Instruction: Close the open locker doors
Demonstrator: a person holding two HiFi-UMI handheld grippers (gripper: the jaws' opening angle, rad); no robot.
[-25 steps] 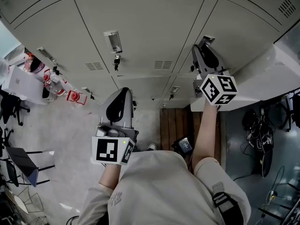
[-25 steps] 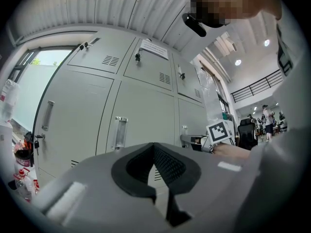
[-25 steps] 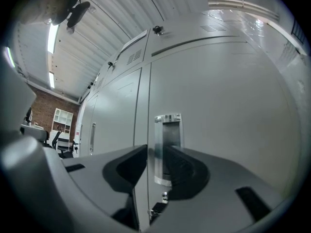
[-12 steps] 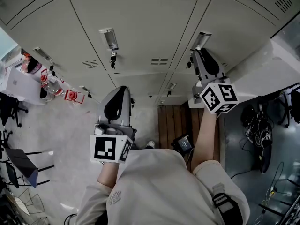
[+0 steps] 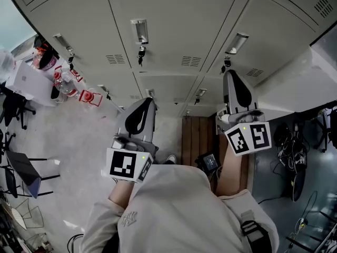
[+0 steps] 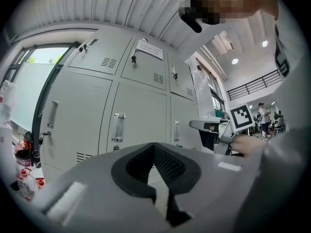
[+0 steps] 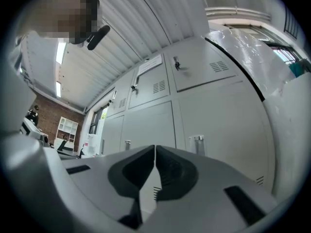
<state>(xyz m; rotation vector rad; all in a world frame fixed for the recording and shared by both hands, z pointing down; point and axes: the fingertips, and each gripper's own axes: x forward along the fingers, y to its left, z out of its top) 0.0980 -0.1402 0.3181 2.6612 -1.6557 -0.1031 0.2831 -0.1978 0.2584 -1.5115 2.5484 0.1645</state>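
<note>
Grey lockers [image 5: 174, 20] fill the top of the head view, and every door I see lies flush. My right gripper [image 5: 230, 74] hangs just below the handle [image 5: 236, 42] of the upper right door, apart from it. Its jaws have just been closing and now meet with nothing between them [image 7: 155, 147]. My left gripper [image 5: 149, 100] is held lower, in front of the bottom row of doors, also shut and empty [image 6: 154, 144]. In the left gripper view the right gripper's marker cube [image 6: 241, 118] shows at the right.
A pale panel [image 5: 295, 80] juts out at the right end of the lockers. Red-capped bottles [image 5: 87, 96] and chairs [image 5: 23, 175] stand on the floor at the left. Cables [image 5: 292, 141] lie at the right, and a dark device [image 5: 209, 162] rests on wooden boards [image 5: 196, 136].
My right gripper has drawn back from the upper right door's handle and its jaws have closed. The left gripper has shifted a little to the right.
</note>
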